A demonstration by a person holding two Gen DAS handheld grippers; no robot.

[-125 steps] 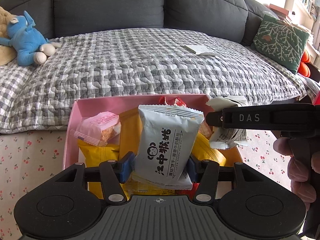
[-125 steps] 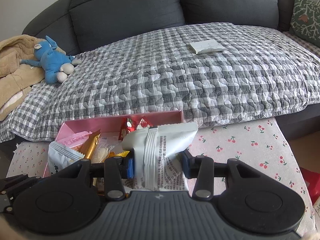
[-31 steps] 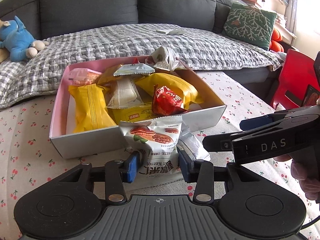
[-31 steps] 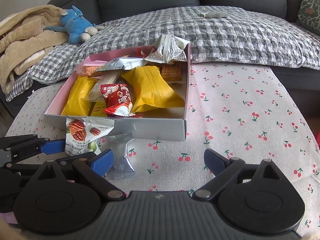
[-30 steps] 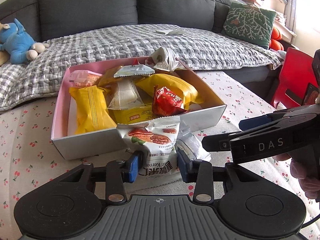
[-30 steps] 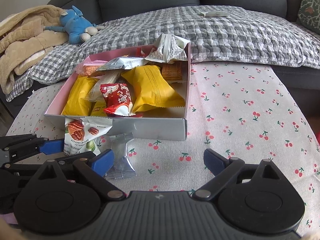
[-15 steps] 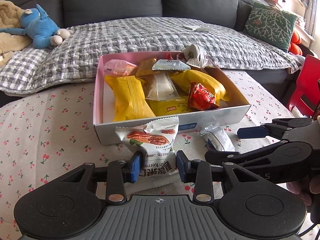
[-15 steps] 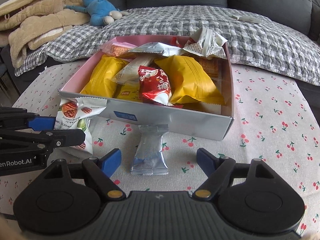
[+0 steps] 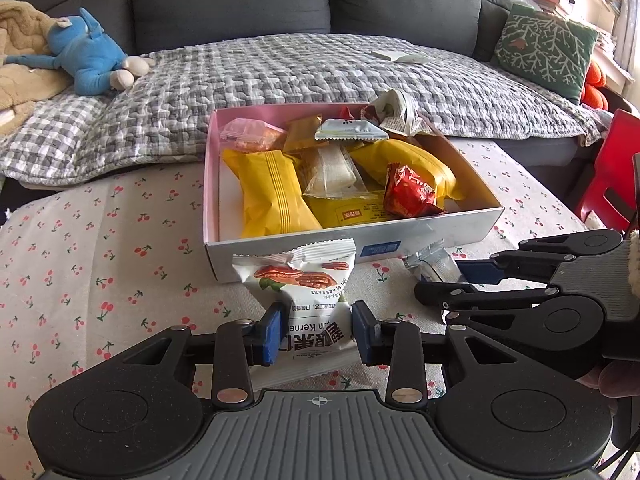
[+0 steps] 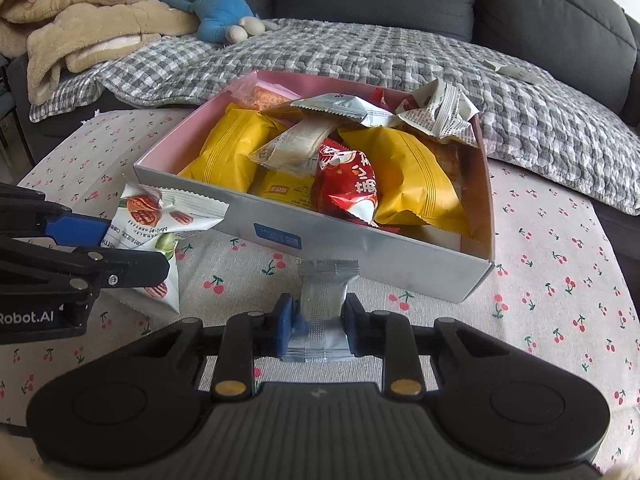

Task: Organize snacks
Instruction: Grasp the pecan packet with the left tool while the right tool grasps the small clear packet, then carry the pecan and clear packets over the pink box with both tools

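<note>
A pink-lined box (image 9: 400,236) (image 10: 360,248) on the cherry-print tablecloth holds several snack packets, yellow, red and silver. In front of its near wall my left gripper (image 9: 316,332) is shut on a white nut packet (image 9: 308,280) (image 10: 160,216), which stands upright between the blue pads. To the right of it my right gripper (image 10: 318,320) (image 9: 440,280) is closing its jaws on a small silver packet (image 10: 326,292) (image 9: 434,266). That packet lies on the cloth against the box wall, and both pads touch its sides.
Behind the table stands a dark sofa under a grey check quilt (image 9: 300,68), with a blue plush toy (image 9: 84,56), a beige blanket (image 10: 92,20) and a green cushion (image 9: 544,44). A red chair (image 9: 612,184) stands at the right.
The right gripper's jaws went from wide open to closed on the silver packet. The left gripper kept its hold on the nut packet and shifted a little, so the box moved right in its view.
</note>
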